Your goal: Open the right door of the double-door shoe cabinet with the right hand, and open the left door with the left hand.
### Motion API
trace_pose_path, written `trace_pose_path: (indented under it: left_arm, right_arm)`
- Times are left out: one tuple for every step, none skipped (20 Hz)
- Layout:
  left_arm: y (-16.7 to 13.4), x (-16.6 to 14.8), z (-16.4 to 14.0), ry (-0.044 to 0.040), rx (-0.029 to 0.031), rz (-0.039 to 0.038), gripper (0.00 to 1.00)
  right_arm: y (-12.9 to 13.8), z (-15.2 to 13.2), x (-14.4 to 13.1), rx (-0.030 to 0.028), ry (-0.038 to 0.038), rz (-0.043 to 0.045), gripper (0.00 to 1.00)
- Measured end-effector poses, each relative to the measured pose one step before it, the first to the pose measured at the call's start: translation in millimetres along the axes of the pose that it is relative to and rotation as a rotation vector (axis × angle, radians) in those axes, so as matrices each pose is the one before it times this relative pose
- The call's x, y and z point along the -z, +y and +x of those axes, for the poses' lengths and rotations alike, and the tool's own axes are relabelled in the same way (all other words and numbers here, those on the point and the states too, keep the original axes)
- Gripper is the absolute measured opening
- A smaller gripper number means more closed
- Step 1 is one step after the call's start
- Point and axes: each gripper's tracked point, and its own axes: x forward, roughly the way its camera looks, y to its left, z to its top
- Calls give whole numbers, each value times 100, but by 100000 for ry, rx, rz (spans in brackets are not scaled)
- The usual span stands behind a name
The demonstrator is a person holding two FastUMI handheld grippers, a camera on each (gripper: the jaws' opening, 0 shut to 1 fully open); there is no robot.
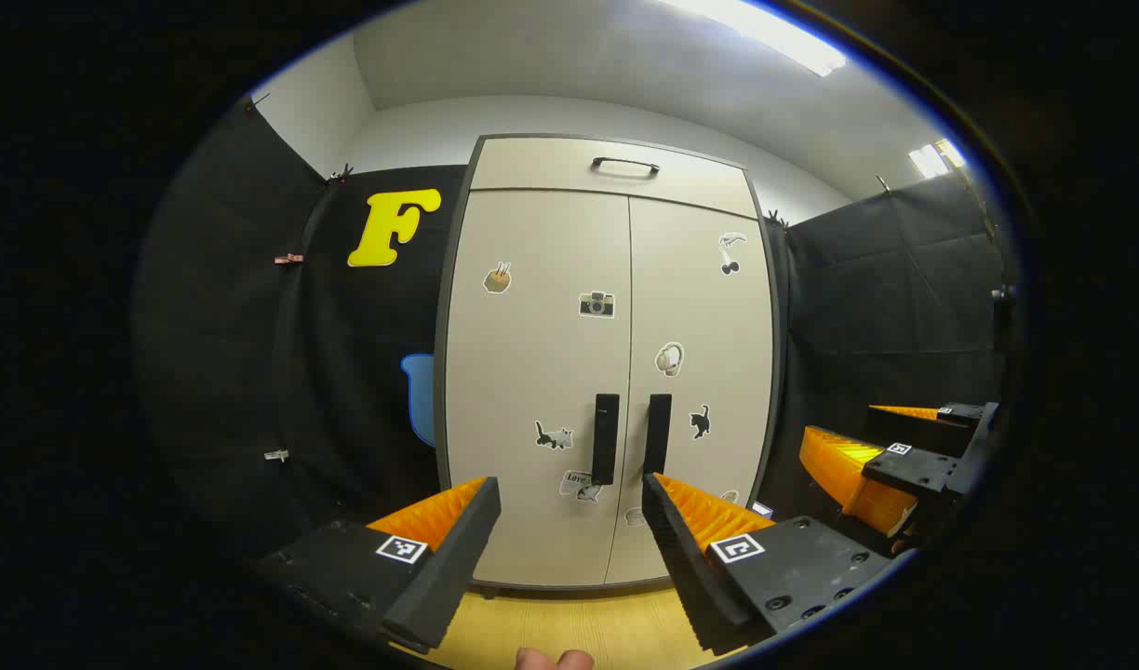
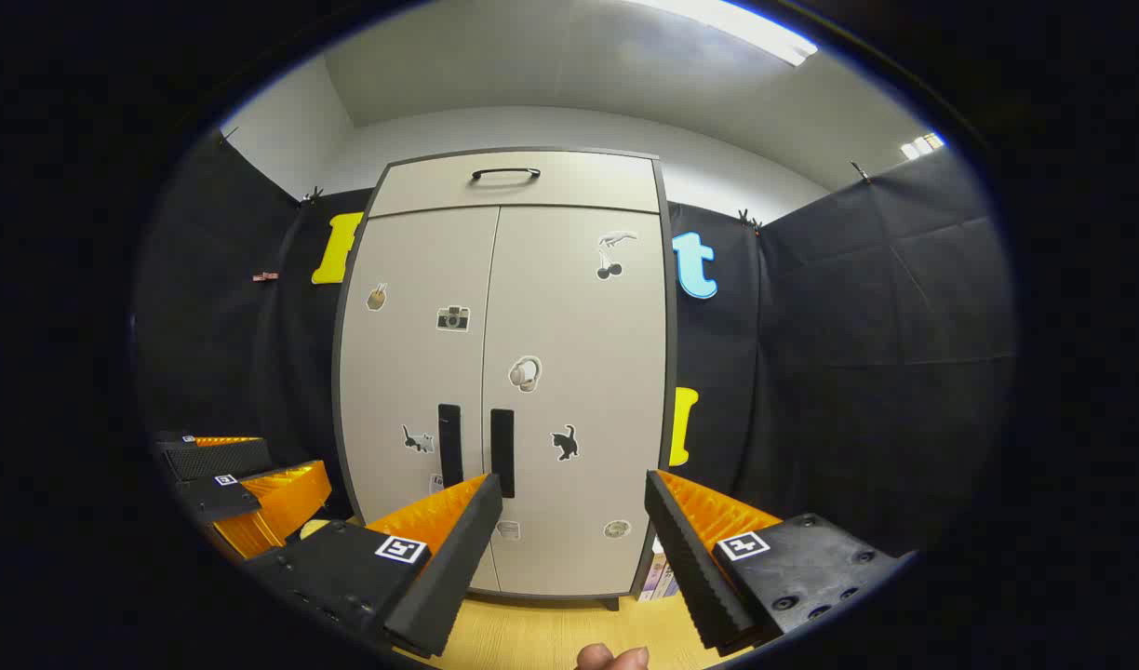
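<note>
- Right gripper: jaws spread wide, holding nothing; short of the shoe cabinet, aimed just right of the right door handle. Also seen low and right of the cabinet in the left gripper view.
- Left gripper: jaws wide apart, empty; short of the cabinet, straddling the lower ends of both handles in its own view.
- Shoe cabinet: one, upright on a wood floor, against the black cloth wall.
- Doors: two, right door and left door, both shut; one drawer front above with a bar handle.
- Vertical handles: two, flanking the centre seam; left door handle.
- Step, judged: approach right handle; centre jaws across it, close squarely, pull along the hinge arc.
- Stickers: about ten.
</note>
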Motion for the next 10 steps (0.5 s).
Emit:
trace_pose_path:
  left_arm:
    - [19,51,-33,46,111,88,94]
    - [-28,2,-26,98,33,218,94]
    - [-23,5,39,-12,84,345,94]
    - [3,-53,27,2,82,492,94]
    - [32,73,34,178,-156,568,94]
    - [106,-11,25,182,-250,505,94]
    - [14,4,64,46,-199,333,94]
    - [59,-31,54,52,-314,175,94]
    - [114,22,25,72,-353,20,94]
    - [67,-49,11,3,-310,-143,94]
  right_arm:
    - [89,-18,25,135,-59,-156,97]
    - [29,36,80,56,243,-78,97]
    - [51,12,63,-123,125,53,97]
    - [20,-18,51,155,92,45,97]
    - [-16,5,37,55,178,71,97]
    - [84,22,87,-90,381,361,97]
    - [54,-24,12,-139,165,548,97]
    - [110,-223,16,-146,-97,363,97]
    - [72,-116,-28,-23,-62,172,97]
    - [11,-9,43,-142,130,-1,97]
